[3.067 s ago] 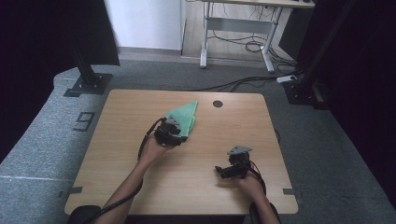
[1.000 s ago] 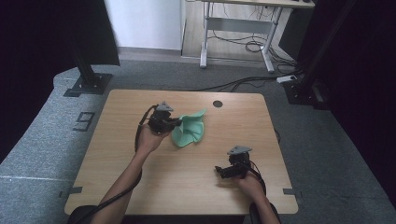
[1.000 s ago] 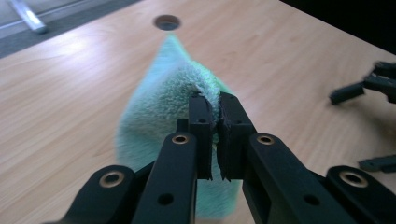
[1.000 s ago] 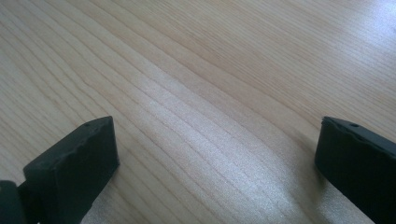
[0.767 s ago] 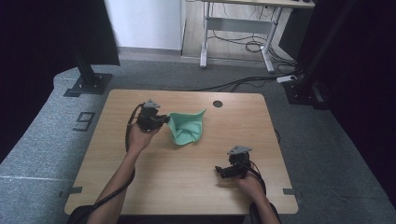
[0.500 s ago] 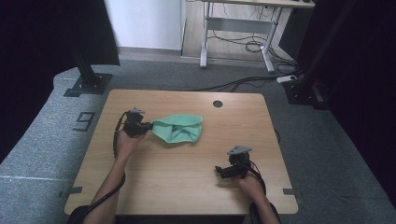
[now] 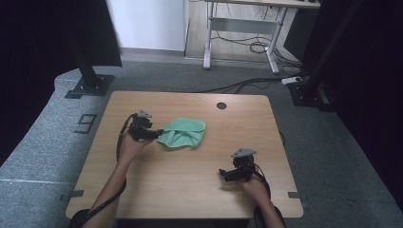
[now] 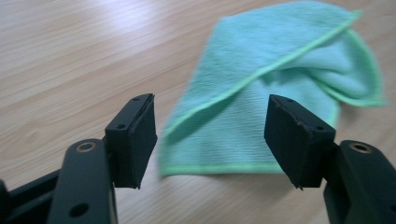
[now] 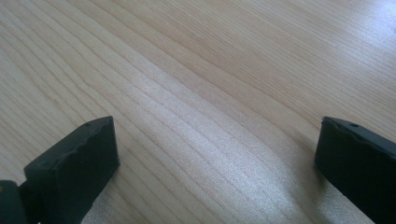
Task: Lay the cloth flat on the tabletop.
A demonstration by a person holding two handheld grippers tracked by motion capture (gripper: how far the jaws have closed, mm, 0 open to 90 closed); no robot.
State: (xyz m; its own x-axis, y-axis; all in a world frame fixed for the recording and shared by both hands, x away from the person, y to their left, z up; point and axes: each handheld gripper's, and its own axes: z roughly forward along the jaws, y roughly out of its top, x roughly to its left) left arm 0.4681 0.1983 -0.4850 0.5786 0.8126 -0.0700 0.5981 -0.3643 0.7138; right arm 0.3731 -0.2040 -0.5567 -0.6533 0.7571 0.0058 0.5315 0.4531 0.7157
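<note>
A green cloth (image 7: 183,133) lies loosely folded on the wooden table (image 7: 190,190), left of centre. My left gripper (image 7: 156,135) is at the cloth's left edge; its jaws have just been opening and now stand apart, pads clear of the fabric. In the left gripper view the green cloth (image 8: 261,112) lies flat on the wood beyond the gap of the left gripper (image 8: 210,140), its near hem between the pads. My right gripper (image 7: 222,174) rests low over bare wood at the front right, pointing left. In the right gripper view the right gripper (image 9: 219,154) is wide open with nothing between its jaws.
A round cable hole (image 7: 221,105) sits near the table's far edge. Black stand bases (image 7: 88,85) and a desk frame with cables (image 7: 247,42) stand on the grey carpet behind the table. Bare wood lies between the two grippers.
The left gripper dragged the cloth leftward and down onto the table, spreading it out, then let it go as its jaws opened. The right gripper stayed put.
</note>
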